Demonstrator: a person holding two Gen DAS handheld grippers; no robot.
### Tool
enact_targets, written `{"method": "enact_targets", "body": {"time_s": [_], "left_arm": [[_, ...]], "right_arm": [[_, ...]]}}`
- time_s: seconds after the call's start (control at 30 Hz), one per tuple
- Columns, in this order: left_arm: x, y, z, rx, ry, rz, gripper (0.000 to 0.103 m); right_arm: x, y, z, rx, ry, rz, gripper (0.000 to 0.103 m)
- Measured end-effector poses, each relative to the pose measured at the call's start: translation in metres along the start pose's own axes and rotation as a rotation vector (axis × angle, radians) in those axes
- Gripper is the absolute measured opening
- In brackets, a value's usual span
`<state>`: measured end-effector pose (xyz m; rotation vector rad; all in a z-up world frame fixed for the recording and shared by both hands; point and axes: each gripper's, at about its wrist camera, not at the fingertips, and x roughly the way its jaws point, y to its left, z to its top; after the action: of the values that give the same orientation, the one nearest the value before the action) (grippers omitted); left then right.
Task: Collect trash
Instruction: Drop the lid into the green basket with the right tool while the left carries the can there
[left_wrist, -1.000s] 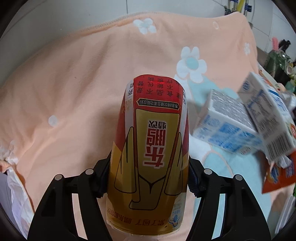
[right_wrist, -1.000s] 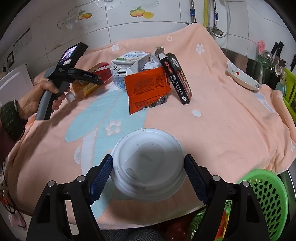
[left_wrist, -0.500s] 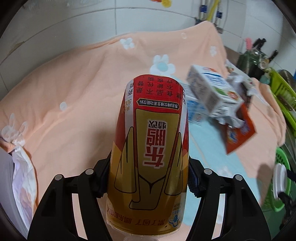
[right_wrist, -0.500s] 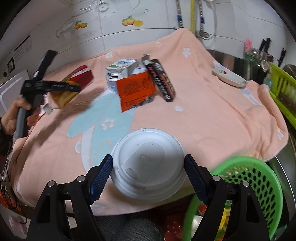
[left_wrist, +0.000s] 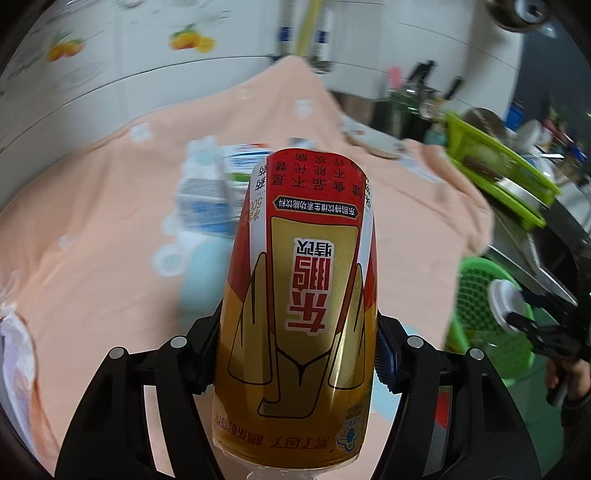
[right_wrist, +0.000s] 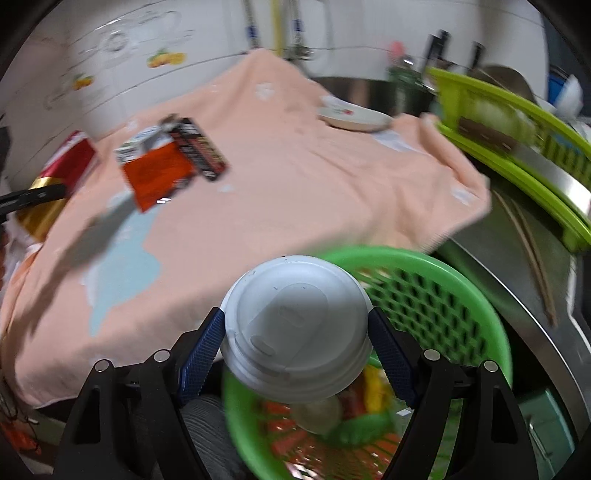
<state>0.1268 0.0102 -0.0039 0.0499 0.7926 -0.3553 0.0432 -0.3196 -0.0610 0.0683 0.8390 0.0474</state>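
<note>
Pinching a white lidded cup (right_wrist: 295, 328), the right tool (right_wrist: 296, 345) hangs over the green basket (right_wrist: 443, 291); left tool (left_wrist: 295, 354) clamps a bottle (left_wrist: 299, 302).

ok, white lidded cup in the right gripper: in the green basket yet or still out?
Out. The white cup is clamped in the right gripper, held above the green basket, not released.

- Between my left tongs (left_wrist: 295, 350) I see a bottle (left_wrist: 301, 295) wrapped in glossy gold and red film.
- My right tongs (right_wrist: 295, 343) have ribbed blue pads (right_wrist: 201, 360) pressed on a cup lid (right_wrist: 295, 325) of smooth, matt white plastic.
- Just beyond and under that lid is a basket (right_wrist: 436, 295) of shiny green plastic with holes.
- Ahead of both tongs lies a soft, matt peach cloth (right_wrist: 295, 177).
- On it, far left of my right tongs, is a shiny orange wrapper (right_wrist: 159, 177).
- To the right I see brushed metal sink edge (right_wrist: 517, 288).
</note>
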Motion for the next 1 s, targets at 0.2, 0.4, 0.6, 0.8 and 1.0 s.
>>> {"method": "enact_targets", "body": {"time_s": [0.2, 0.4, 0.6, 0.8, 1.0], "left_arm": [[0.006, -0.052, -0.005, 0.059, -0.007, -0.076, 0.065], [0.019, -0.09, -0.01, 0.083, 0.017, -0.149, 0.065], [0.031, -0.125, -0.019, 0.116, 0.048, -0.199, 0.065], [0.042, -0.153, -0.024, 0.146, 0.076, -0.243, 0.065], [0.058, -0.191, -0.025, 0.195, 0.107, -0.287, 0.065]], "right_arm": [[0.009, -0.047, -0.022, 0.089, 0.051, -0.069, 0.076], [0.025, -0.069, -0.03, 0.162, 0.094, -0.064, 0.076], [0.039, -0.076, -0.024, 0.191, 0.09, -0.047, 0.077], [0.036, -0.082, -0.02, 0.199, 0.071, -0.046, 0.08], [0.011, -0.089, -0.024, 0.189, 0.035, -0.062, 0.08]]}}
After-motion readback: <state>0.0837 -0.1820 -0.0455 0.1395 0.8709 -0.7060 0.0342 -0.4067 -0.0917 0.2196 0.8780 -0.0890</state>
